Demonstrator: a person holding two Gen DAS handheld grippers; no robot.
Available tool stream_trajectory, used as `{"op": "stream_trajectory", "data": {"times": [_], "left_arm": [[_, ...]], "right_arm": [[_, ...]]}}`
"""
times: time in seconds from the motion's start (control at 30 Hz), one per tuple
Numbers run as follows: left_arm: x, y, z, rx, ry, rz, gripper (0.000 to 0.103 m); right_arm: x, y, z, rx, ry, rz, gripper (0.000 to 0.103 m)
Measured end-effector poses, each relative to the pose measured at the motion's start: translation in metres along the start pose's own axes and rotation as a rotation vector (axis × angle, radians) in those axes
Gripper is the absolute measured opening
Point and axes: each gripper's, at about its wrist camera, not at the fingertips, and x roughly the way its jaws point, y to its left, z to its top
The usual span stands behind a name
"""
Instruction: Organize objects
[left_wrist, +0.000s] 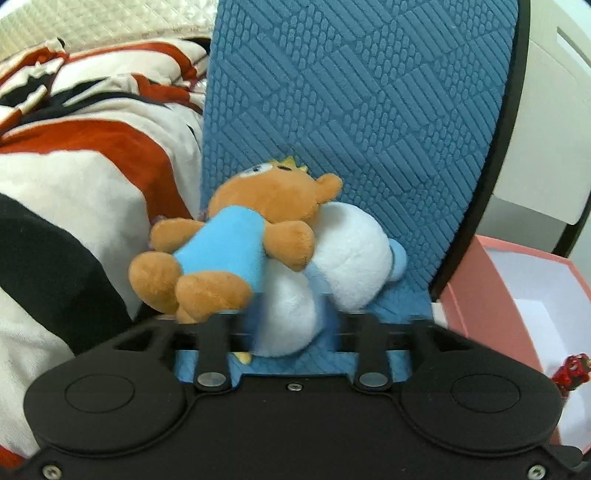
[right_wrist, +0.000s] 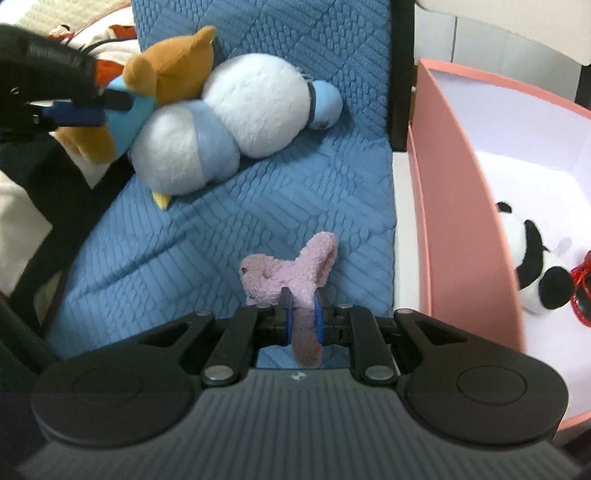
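Note:
A brown bear (left_wrist: 258, 206) in a light blue shirt lies on a white and blue plush (left_wrist: 332, 258), both on a blue textured cushion (left_wrist: 369, 110). These toys hide my left fingertips in the left wrist view. In the right wrist view my left gripper (right_wrist: 99, 107) is at the upper left, its fingers slightly apart against the bear (right_wrist: 170, 62). Whether they pinch the shirt is unclear. My right gripper (right_wrist: 303, 299) is shut on a limb of a small purple plush (right_wrist: 288, 273), just above the cushion (right_wrist: 258, 203).
A pink box (right_wrist: 461, 221) with a white inside stands right of the cushion, holding a panda plush (right_wrist: 535, 266) and red sunglasses (right_wrist: 581, 288). A red, white and black blanket (left_wrist: 74, 166) lies left of the cushion. White furniture stands behind.

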Motion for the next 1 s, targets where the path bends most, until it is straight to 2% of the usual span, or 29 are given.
{"op": "stream_trajectory", "data": {"times": [0.07,0.17,0.23,0.3,0.4,0.57,0.73,1.0], "left_arm": [[0.000,-0.001,0.002,0.024,-0.018,0.031,0.049],[0.002,-0.002,0.005,0.042,-0.028,0.054,0.063],[0.004,-0.002,0.007,0.055,-0.030,0.069,0.068],[0.006,-0.003,0.008,0.086,-0.038,0.101,0.078],[0.010,-0.003,0.011,0.128,-0.056,0.158,0.085],[0.033,0.008,0.019,0.161,-0.023,0.222,0.086],[0.062,0.023,0.031,0.128,0.035,0.219,0.086],[0.099,0.022,0.040,0.157,0.091,0.217,0.083]], "right_arm": [[0.003,-0.002,-0.001,0.018,0.023,0.013,0.018],[0.004,-0.003,-0.003,0.027,0.031,0.020,0.024],[0.005,-0.002,-0.002,0.023,0.034,0.021,0.034],[0.006,-0.002,-0.002,0.025,0.037,0.030,0.051],[0.007,0.000,-0.001,0.025,0.038,0.060,0.060],[0.014,0.009,-0.001,-0.015,0.041,0.060,0.062],[0.023,0.010,-0.001,-0.022,0.053,0.058,0.062],[0.032,0.006,0.001,-0.008,0.063,0.056,0.062]]}}
